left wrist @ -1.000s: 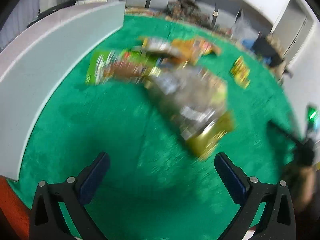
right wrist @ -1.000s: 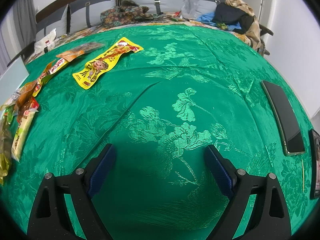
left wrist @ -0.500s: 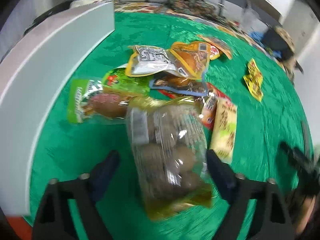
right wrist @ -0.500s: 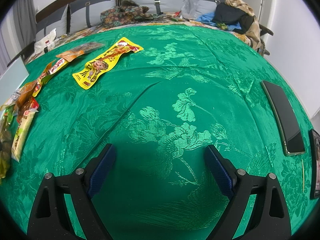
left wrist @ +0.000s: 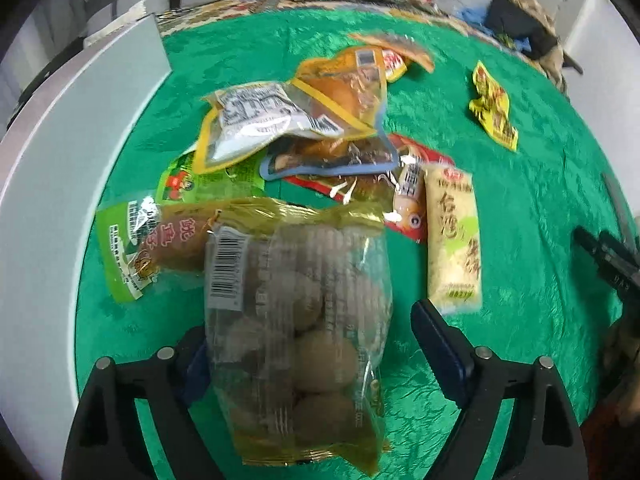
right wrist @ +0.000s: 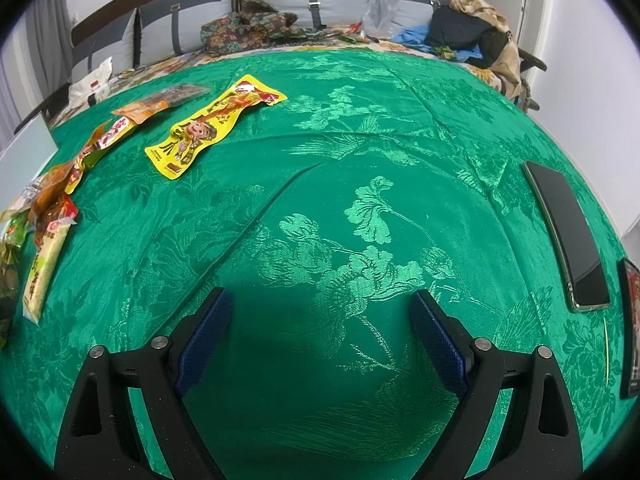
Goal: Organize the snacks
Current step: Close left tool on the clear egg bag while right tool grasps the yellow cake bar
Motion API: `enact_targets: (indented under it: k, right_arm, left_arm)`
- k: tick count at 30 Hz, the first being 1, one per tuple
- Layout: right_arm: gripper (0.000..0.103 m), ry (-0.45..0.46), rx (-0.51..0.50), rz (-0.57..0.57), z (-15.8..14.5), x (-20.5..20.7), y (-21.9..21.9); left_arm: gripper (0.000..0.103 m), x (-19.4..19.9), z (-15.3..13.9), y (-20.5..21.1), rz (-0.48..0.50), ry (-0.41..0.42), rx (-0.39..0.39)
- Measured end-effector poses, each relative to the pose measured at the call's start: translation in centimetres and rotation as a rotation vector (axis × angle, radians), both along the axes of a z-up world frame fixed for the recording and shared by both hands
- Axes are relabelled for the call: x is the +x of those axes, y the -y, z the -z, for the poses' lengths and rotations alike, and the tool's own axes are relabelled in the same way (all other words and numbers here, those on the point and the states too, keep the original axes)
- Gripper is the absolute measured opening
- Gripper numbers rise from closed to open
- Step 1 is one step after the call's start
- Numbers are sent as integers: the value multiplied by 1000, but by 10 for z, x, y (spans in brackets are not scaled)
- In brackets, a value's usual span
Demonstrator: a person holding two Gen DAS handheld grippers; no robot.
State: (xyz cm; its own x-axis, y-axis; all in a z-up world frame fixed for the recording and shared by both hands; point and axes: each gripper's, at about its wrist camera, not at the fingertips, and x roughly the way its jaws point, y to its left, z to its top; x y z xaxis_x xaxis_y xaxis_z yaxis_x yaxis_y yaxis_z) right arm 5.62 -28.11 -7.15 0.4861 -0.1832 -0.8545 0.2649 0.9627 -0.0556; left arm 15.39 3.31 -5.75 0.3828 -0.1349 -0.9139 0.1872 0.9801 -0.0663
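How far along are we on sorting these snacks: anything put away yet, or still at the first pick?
Nothing looks sorted yet. The snack pile lies jumbled on the green cloth beside the white box, and a yellow packet sits apart. In hand: the left tool is open around the clear bag of round snacks, not clamped. The right tool is open and holds nothing. All packets remain.
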Motion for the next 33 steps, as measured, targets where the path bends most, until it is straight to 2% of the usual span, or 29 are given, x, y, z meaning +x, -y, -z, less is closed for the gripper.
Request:
enact_targets:
  k: [1,10,16,18,20,21,24,25,27,31,32,33]
  right_arm:
    - [93,0,0,0,0,0,1]
    - [93,1,2,1,0,0,0]
    - [93,-8,4,-7,-1,2,0]
    - [90,-77,77,9,-7,8,-4]
    - [90,-52,264,17,-21,7,-20]
    - [90,-49,324,-1,-26,9,-34]
    - [89,-130,449,-145,-28,34,-104]
    - [89,-143,461,-173,-27,42,-125]
    - [89,-159,399,-212,-25,63,-167]
    - [88,-242,272,-218,-6,89,-206]
    - [83,-254,239,-220,-2,90,-210]
    - [71,-265,207,-227,1,90,-213]
  left_arm:
    - [67,-2,-3,-4,-17,15,-6]
    - [65,-55,-17,-35,-95,60,-106]
    - [65,-88,-24,-49,-112,96,-108]
    - [65,-96,-25,-53,-119,113,-99]
    - [65,-101,-24,-58,-134,126,-94]
    - [65,-103,-24,-61,-141,133,-99]
    - [65,-105,-27,-70,-163,143,-129]
    - [65,-107,-29,-73,-172,152,-138]
    - [65,-113,-32,-78,-184,166,-146]
    - [65,-124,-33,-89,-202,175,-158]
    - [65,-125,-32,-91,-202,175,-158]
    - [65,-126,-32,-93,-202,174,-158]
